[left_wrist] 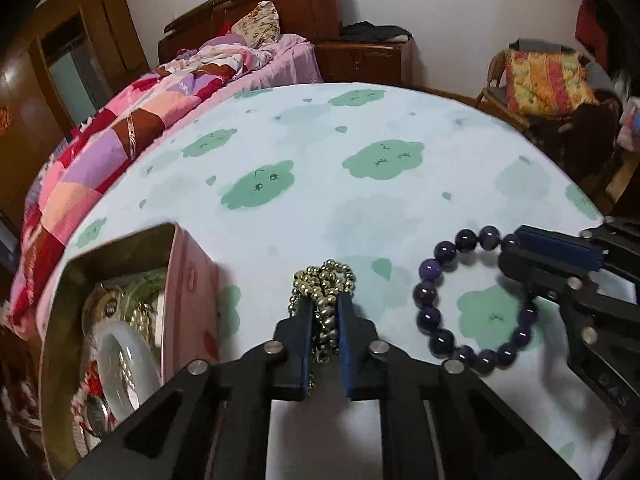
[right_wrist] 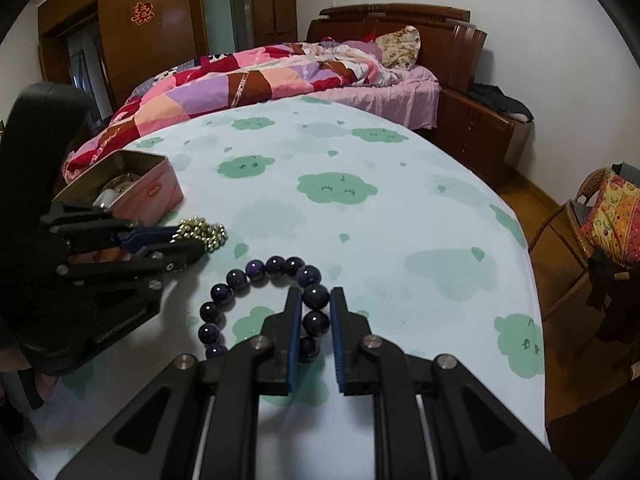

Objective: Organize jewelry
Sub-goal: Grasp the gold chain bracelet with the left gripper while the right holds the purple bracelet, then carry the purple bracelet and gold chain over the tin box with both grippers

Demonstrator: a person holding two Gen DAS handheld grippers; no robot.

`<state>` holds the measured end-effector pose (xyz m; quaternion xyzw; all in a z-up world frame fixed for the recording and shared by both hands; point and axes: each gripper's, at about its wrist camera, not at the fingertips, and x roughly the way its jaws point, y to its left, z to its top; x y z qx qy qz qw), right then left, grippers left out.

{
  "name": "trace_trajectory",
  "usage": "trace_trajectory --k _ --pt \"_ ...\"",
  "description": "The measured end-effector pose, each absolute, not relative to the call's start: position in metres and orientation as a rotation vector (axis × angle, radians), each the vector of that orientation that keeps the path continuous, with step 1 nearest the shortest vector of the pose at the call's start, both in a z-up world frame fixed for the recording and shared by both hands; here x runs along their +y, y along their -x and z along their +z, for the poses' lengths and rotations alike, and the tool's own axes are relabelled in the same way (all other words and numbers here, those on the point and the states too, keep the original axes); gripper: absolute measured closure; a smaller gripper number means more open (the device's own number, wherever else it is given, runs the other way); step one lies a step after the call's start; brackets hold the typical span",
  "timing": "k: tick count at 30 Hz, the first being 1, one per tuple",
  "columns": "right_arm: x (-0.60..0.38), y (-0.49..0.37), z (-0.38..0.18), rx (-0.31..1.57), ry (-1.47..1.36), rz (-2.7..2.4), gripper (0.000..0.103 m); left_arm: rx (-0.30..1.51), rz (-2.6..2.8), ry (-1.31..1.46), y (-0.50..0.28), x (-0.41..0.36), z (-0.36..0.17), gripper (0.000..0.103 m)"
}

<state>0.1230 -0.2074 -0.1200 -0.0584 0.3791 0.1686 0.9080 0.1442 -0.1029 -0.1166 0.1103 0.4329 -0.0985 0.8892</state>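
we see the left gripper [left_wrist: 325, 304] clamped on the gold bead chain [left_wrist: 325, 280]; the pink tin [left_wrist: 188, 280] lies just to its left, nearer this hand. the right gripper [right_wrist: 316, 300] straddles the purple bead bracelet [right_wrist: 224, 300] on the tablecloth [right_wrist: 400, 220]; jaw contact is unclear, and the tin's contents are partly cut off

I see a cloud-print tablecloth [left_wrist: 320, 152] under and ahead of the fingers. Bed with patchwork quilt [right_wrist: 248, 80] beyond them, left. Wooden wardrobe [right_wrist: 160, 32] behind it. Chair with patterned cushion [right_wrist: 612, 216] far right.
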Motion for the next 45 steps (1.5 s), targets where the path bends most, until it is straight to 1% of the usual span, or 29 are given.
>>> trace_trajectory --k 13,26,45 --pt "-0.215 -0.118 -0.112 0.738 0.041 0.391 0.087 0.728 -0.238 -0.144 -0.086 -0.086 -0.056 0.094" --pt "-0.201 -0.094 -0.068 0.627 0.065 0.421 0.087 0.609 -0.233 -0.065 -0.058 -0.058 -0.012 0.094" --pt "-0.172 -0.082 -0.031 0.539 0.087 0.488 0.087 0.559 -0.125 0.042 -0.037 0.013 0.006 0.094"
